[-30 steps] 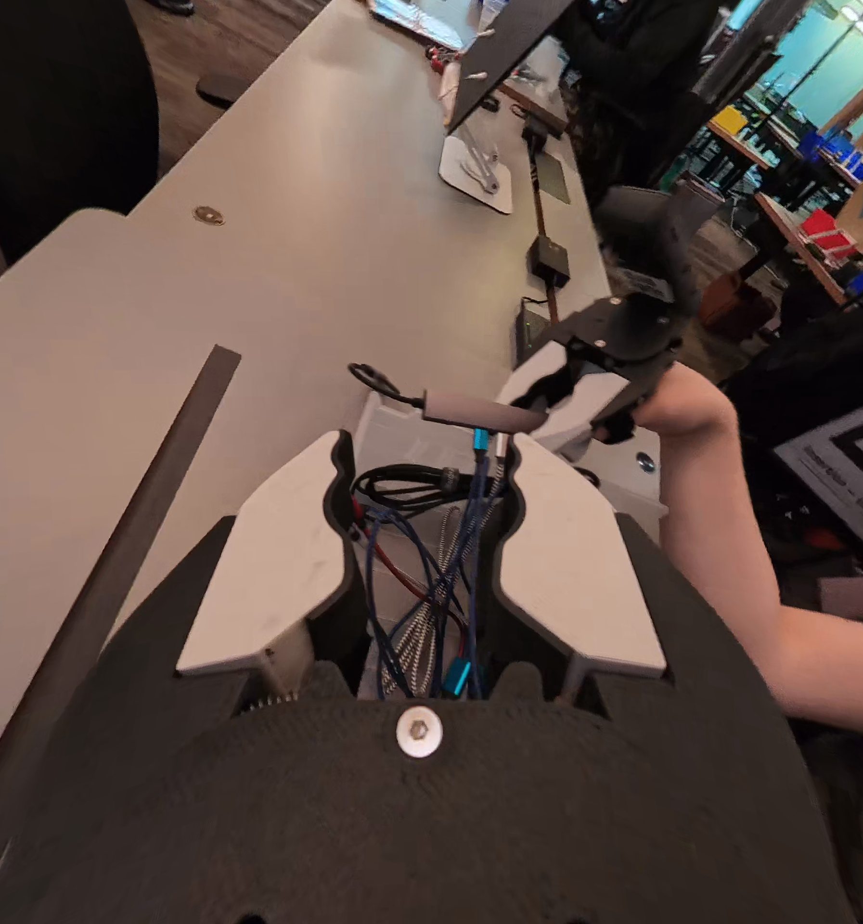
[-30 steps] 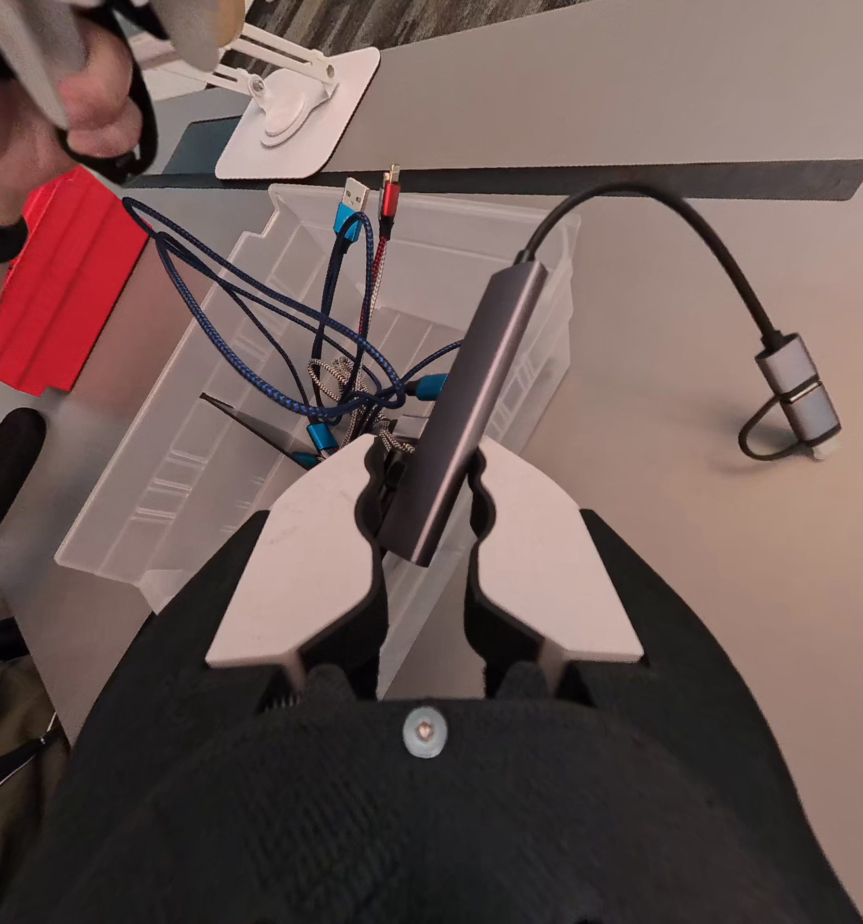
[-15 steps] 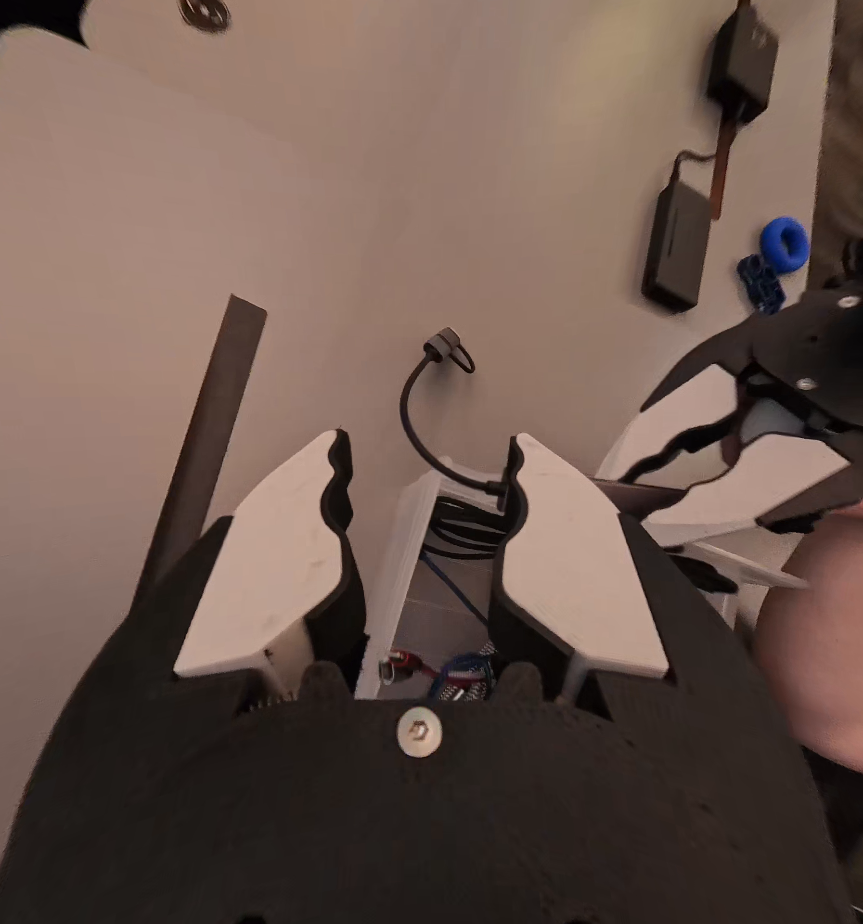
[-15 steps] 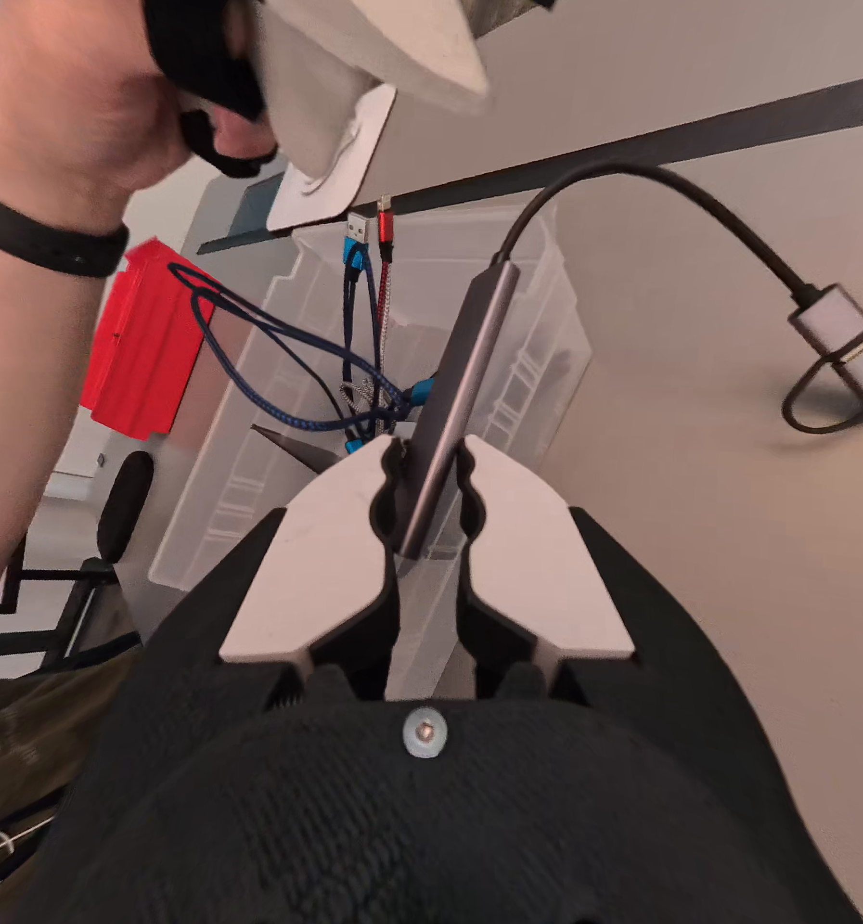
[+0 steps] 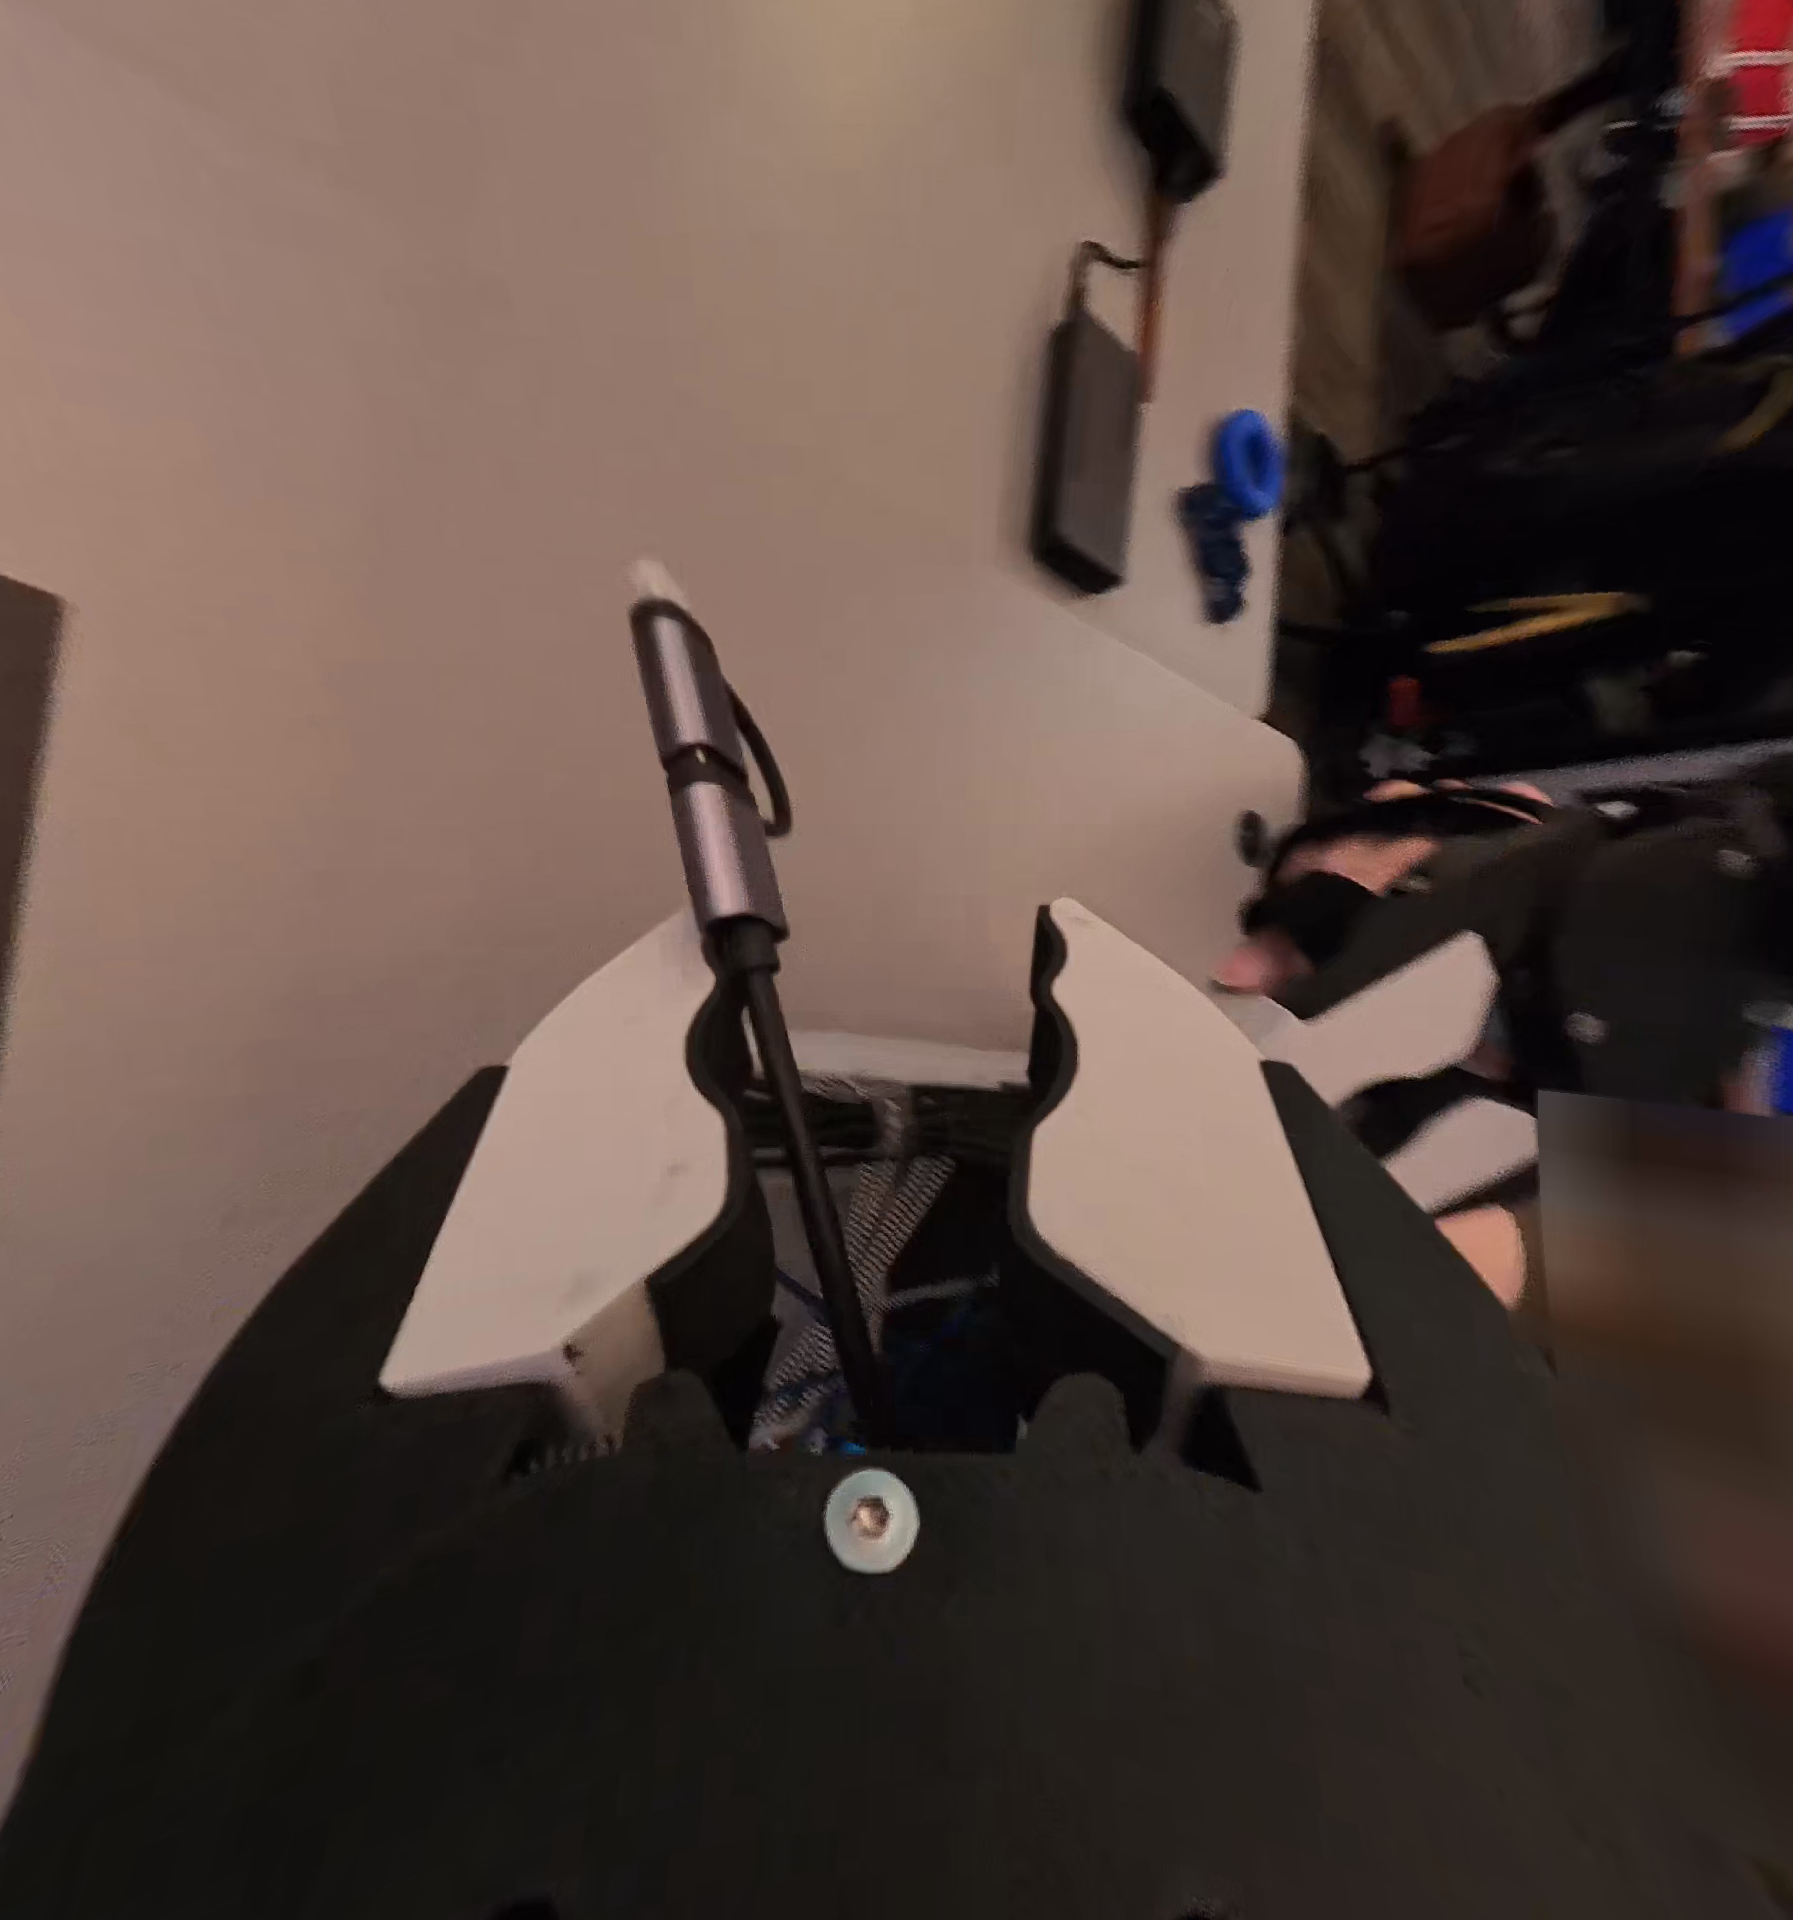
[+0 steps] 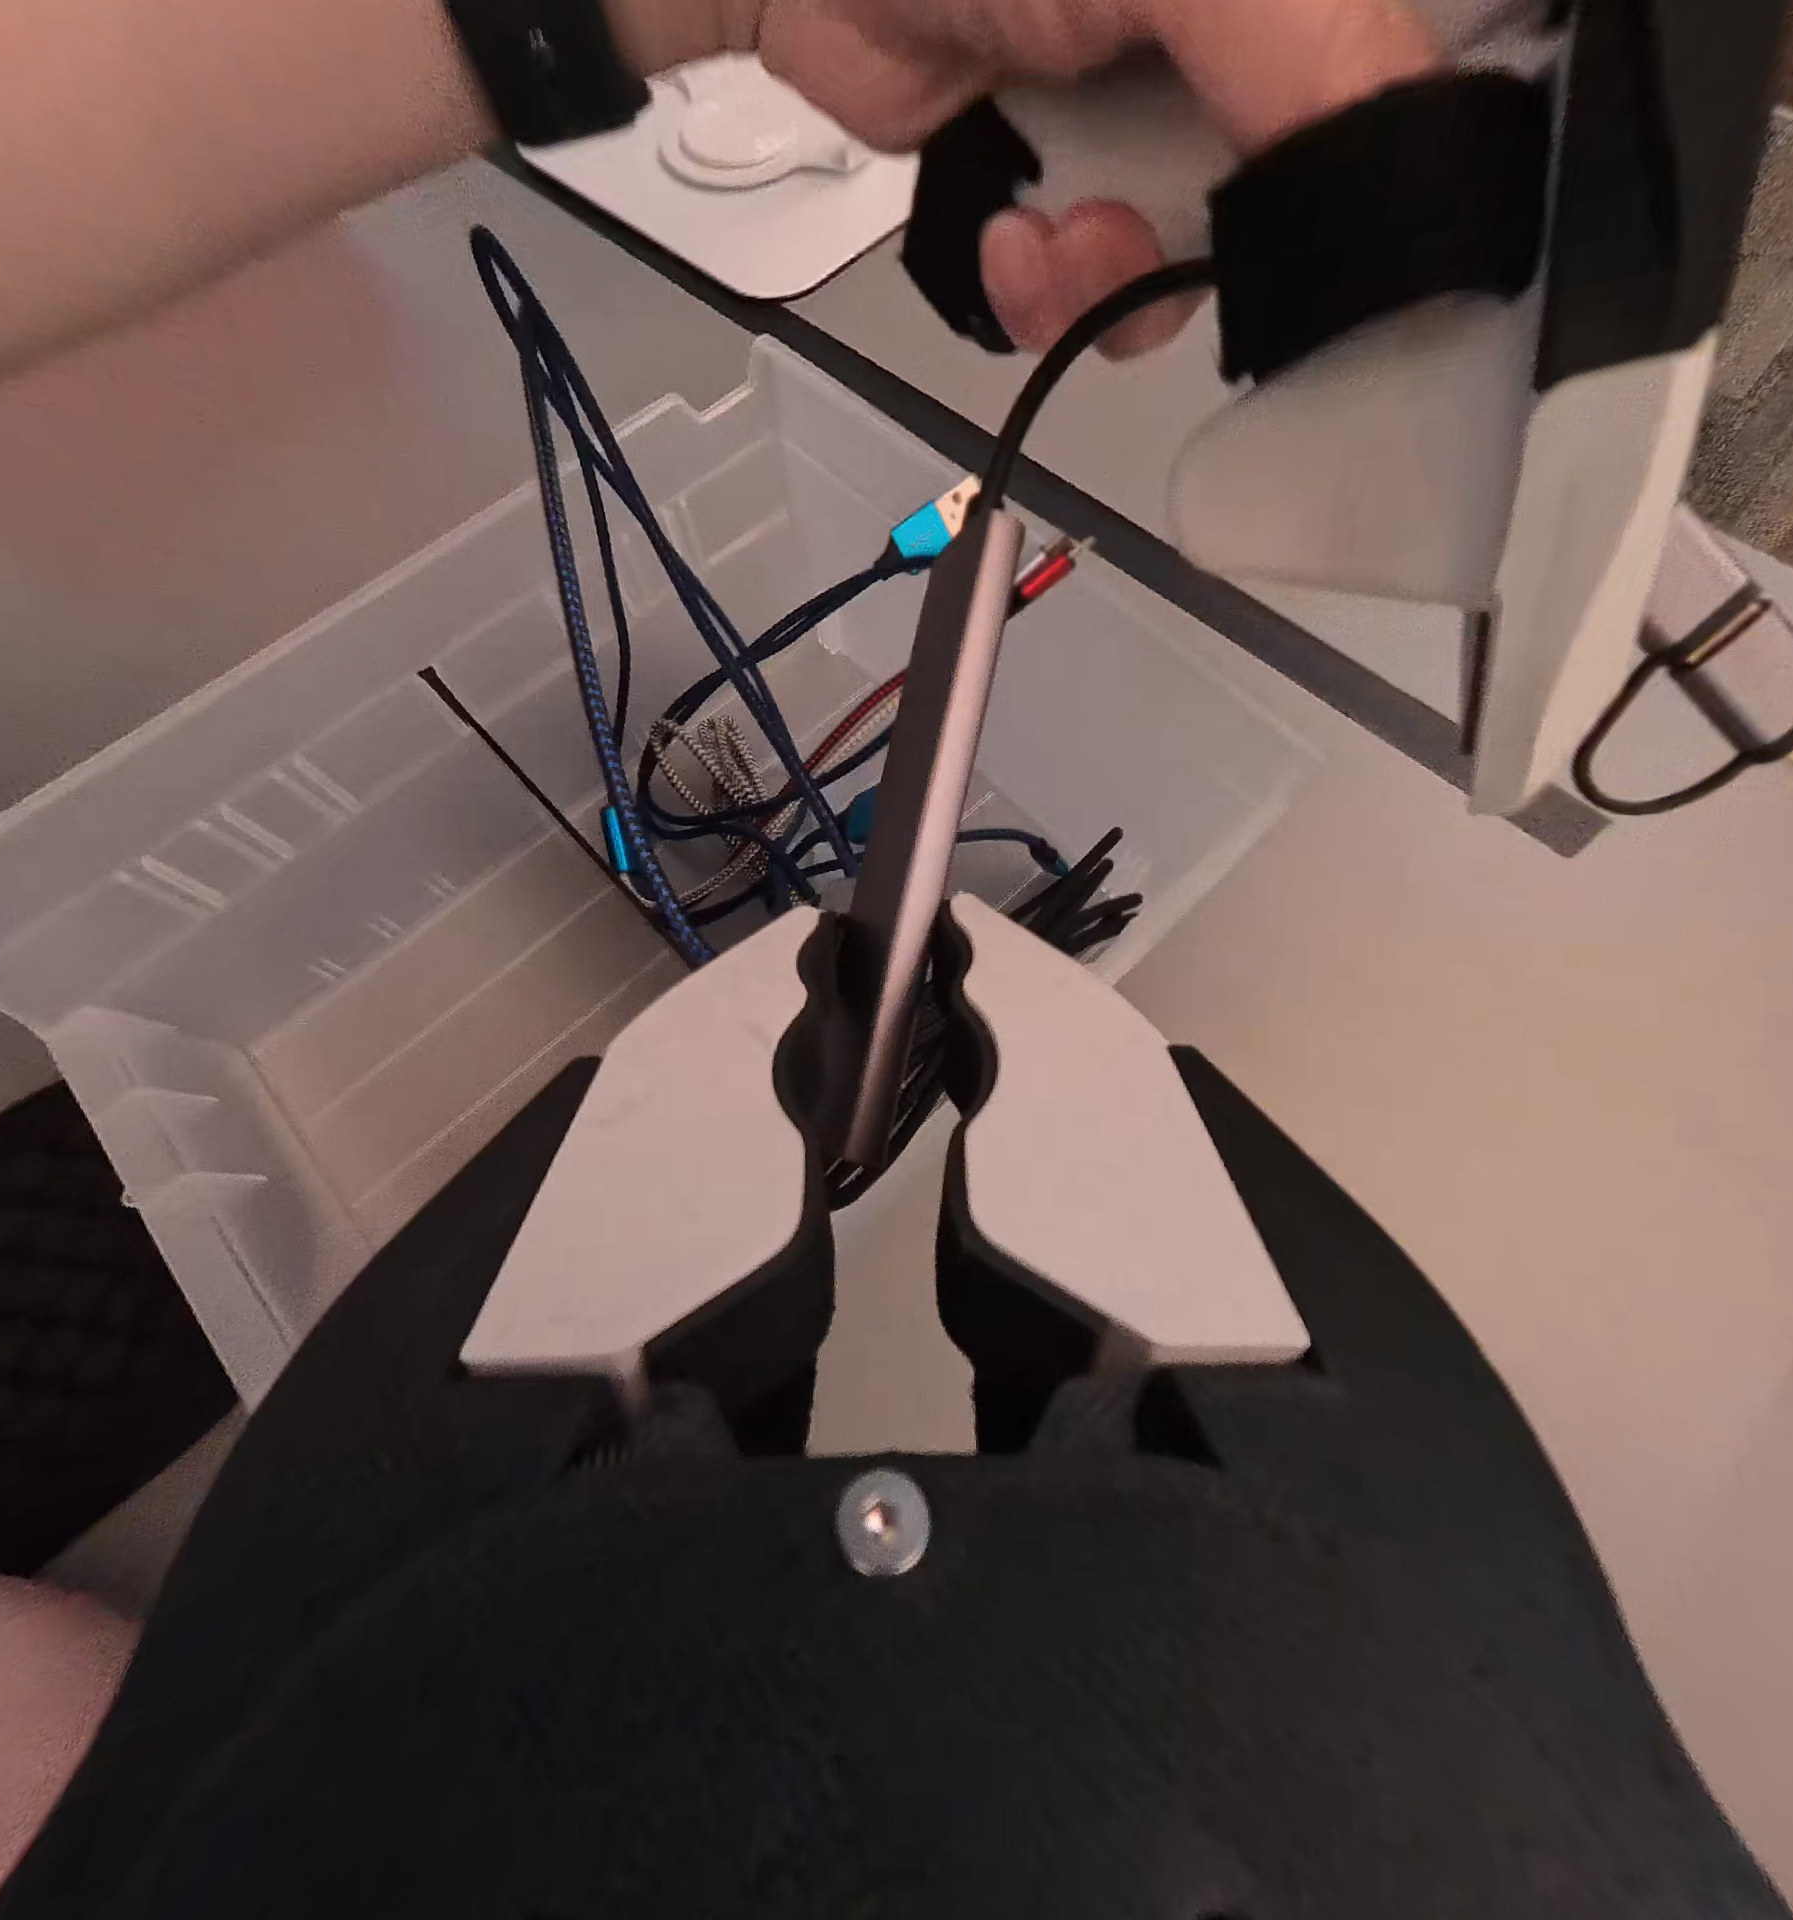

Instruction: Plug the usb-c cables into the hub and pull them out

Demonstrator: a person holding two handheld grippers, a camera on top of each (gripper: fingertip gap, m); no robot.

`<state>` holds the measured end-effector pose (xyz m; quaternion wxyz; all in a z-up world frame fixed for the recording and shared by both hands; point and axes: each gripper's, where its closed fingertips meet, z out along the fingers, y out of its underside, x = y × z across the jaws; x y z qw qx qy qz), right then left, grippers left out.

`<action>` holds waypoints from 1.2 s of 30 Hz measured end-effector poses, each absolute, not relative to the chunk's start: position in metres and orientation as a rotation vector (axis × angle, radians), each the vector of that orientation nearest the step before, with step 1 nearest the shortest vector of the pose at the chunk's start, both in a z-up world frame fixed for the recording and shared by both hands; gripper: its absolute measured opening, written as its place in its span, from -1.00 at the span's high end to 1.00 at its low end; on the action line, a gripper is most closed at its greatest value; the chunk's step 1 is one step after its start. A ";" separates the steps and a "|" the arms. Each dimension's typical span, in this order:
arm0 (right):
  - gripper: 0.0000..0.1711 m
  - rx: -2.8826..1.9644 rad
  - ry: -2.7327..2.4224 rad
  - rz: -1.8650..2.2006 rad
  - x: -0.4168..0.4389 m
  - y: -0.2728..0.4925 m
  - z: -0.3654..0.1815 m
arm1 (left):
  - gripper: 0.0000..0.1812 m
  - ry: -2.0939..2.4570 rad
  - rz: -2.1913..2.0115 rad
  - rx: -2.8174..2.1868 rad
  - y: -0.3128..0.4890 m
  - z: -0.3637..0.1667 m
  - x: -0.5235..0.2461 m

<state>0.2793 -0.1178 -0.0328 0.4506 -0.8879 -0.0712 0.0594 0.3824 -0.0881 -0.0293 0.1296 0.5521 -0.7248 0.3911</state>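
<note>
Though the bin [image 6: 372, 935] looks rigid, its braided cables [image 6: 611, 665] are limp and light, best pinched at the stiff plug shells. The right gripper [image 6: 892, 925] is clamped on the hub [image 6: 939, 800], a slim, hard, probably slick metal bar held over the bin. The left gripper [image 5: 876, 940] stands apart, the hub's lead [image 5: 798, 1143] seemingly loose between its fingers. No writing is legible.
</note>
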 end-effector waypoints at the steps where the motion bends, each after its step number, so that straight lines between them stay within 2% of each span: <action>1: 0.79 -2.199 -0.178 0.147 0.279 -0.118 -0.033 | 0.51 -2.072 1.138 1.563 -0.089 -0.025 0.375; 4: 0.79 -2.191 -0.217 0.145 0.276 -0.118 -0.034 | 0.96 -2.100 1.127 1.457 -0.085 -0.016 0.352; 5: 0.79 -2.181 -0.239 0.134 0.275 -0.117 -0.034 | 1.00 -2.156 1.132 1.436 -0.081 -0.014 0.346; 9: 0.78 -2.146 -0.279 0.089 0.277 -0.111 -0.034 | 1.00 -2.387 1.078 1.331 -0.068 -0.007 0.306; 14: 0.42 -2.118 -0.202 0.090 0.286 -0.102 -0.031 | 1.00 -2.598 0.894 1.397 -0.040 -0.022 0.255; 15: 0.41 -2.109 -0.202 0.100 0.285 -0.101 -0.030 | 1.00 -2.591 0.913 1.418 -0.039 -0.022 0.248; 19: 0.45 -2.102 -0.244 0.086 0.278 -0.100 -0.026 | 1.00 -2.611 0.897 1.515 -0.033 -0.031 0.229; 28: 0.53 -2.153 -0.175 0.039 0.283 -0.102 -0.023 | 1.00 -2.703 0.525 1.598 -0.031 -0.076 0.205; 32: 0.70 -2.196 -0.154 0.013 0.282 -0.079 -0.030 | 1.00 -2.749 0.311 1.603 -0.021 -0.093 0.199; 36: 0.70 -2.226 -0.139 0.009 0.281 -0.069 -0.037 | 1.00 -2.798 0.141 1.574 -0.017 -0.098 0.194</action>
